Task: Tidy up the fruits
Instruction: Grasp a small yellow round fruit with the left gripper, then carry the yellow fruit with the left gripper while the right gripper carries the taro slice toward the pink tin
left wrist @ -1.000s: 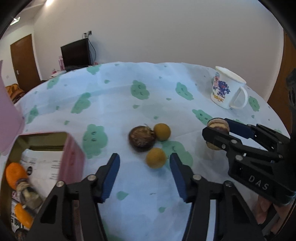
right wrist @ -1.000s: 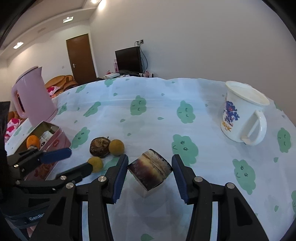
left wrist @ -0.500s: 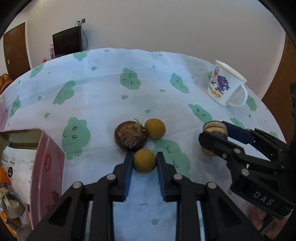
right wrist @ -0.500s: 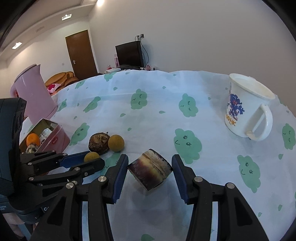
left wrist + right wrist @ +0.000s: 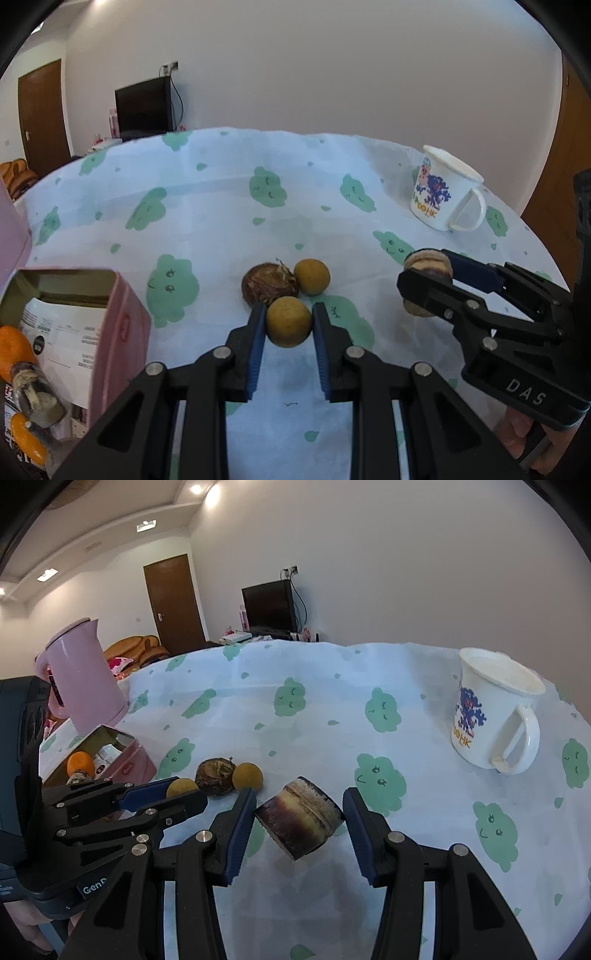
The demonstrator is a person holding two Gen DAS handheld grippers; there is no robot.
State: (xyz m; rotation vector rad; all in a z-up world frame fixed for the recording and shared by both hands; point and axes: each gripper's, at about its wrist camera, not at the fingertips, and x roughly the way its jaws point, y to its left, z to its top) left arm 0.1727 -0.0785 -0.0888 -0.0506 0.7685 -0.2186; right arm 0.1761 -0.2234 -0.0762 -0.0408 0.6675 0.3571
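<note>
My left gripper (image 5: 289, 325) is shut on a small round yellow-brown fruit (image 5: 289, 326) and holds it just above the tablecloth; it also shows in the right wrist view (image 5: 181, 787). Behind it lie a dark brown water chestnut (image 5: 269, 283) and a second yellow fruit (image 5: 312, 276). My right gripper (image 5: 300, 823) is shut on a brown cut sugarcane piece (image 5: 300, 822), which also shows in the left wrist view (image 5: 426, 264). A pink tin box (image 5: 122, 332) at the left holds orange fruits (image 5: 13, 349).
A white printed mug (image 5: 493, 712) stands at the back right of the table. A pink kettle (image 5: 83, 674) stands behind the tin box (image 5: 125, 766). The cloud-patterned tablecloth (image 5: 221, 206) covers the round table.
My left gripper moved forward, shut on the nearest yellow fruit and lifted it slightly. My right gripper kept its hold on the sugarcane piece and barely moved.
</note>
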